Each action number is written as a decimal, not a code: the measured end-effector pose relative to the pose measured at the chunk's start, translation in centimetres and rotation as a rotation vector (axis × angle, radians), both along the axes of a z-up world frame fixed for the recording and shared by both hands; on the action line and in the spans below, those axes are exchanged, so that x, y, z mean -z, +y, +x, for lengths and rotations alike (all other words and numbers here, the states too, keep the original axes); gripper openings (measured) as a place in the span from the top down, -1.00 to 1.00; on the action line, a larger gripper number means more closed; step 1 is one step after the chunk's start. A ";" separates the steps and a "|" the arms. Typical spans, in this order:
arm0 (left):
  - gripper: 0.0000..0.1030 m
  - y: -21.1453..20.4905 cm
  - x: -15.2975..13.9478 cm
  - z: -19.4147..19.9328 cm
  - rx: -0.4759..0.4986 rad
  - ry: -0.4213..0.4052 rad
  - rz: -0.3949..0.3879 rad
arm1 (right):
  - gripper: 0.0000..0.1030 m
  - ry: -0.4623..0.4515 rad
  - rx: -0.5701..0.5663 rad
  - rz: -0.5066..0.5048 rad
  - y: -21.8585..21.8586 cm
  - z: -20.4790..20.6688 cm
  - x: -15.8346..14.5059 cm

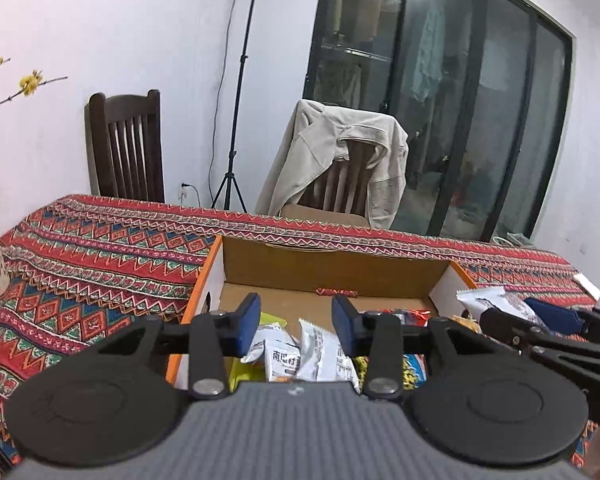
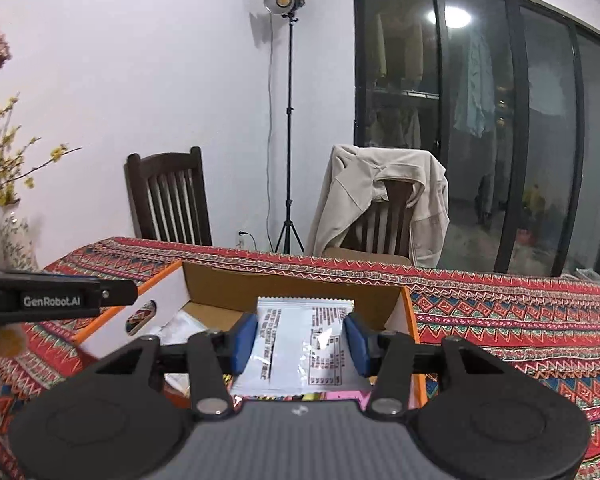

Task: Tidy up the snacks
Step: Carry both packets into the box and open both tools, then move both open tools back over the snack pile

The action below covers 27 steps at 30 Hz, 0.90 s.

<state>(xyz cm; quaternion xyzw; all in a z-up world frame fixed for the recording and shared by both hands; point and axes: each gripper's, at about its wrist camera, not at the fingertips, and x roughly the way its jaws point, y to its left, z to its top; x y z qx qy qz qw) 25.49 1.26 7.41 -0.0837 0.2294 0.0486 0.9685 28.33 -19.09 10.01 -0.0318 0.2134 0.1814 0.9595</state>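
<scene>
From my left wrist, the left gripper [image 1: 295, 322] hangs empty, pads apart, above the box [image 1: 204, 280] of snacks on the counter [image 1: 80, 248]. From my right wrist, the right gripper [image 2: 301, 342] clamps a white packet [image 2: 300, 344] over the box [image 2: 172, 292], ready for sorting.

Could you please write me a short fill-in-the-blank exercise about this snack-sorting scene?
1. The right gripper is shut on a white snack ____.
2. The left gripper holds ____.
3. The cardboard box has ____ outer edges.
4. A beige jacket hangs over a ____.

Missing words: packet; nothing; orange; chair
</scene>
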 end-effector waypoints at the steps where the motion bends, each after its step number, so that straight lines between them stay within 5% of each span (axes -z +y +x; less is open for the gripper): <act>1: 0.21 0.2 0.1 0.2 -0.006 0.003 -0.004 | 0.08 0.003 0.005 0.003 0.1 0.3 0.2; 14: 0.15 1.4 2.4 0.8 -0.035 0.012 -0.010 | 0.05 0.032 0.040 0.010 0.1 3.3 3.7; 16: 0.01 1.3 2.5 0.7 -0.029 0.009 -0.008 | -0.30 0.041 0.041 0.013 -0.2 3.7 4.0; 18: -0.47 1.4 2.3 0.3 -0.030 -0.007 -0.005 | -0.69 0.040 0.043 0.028 -0.6 3.7 4.0; 19: -0.53 1.3 2.1 0.1 -0.035 -0.017 0.000 | -0.85 0.038 0.043 0.033 -0.7 3.7 4.0; 23: -1.00 1.4 0.9 -1.2 -0.060 -0.063 0.003 | -1.00 0.032 0.050 0.039 -1.4 3.1 3.2; 27: -1.00 1.3 -0.9 -2.7 -0.071 -0.090 0.003 | -1.00 0.030 0.058 0.025 -1.4 1.7 1.8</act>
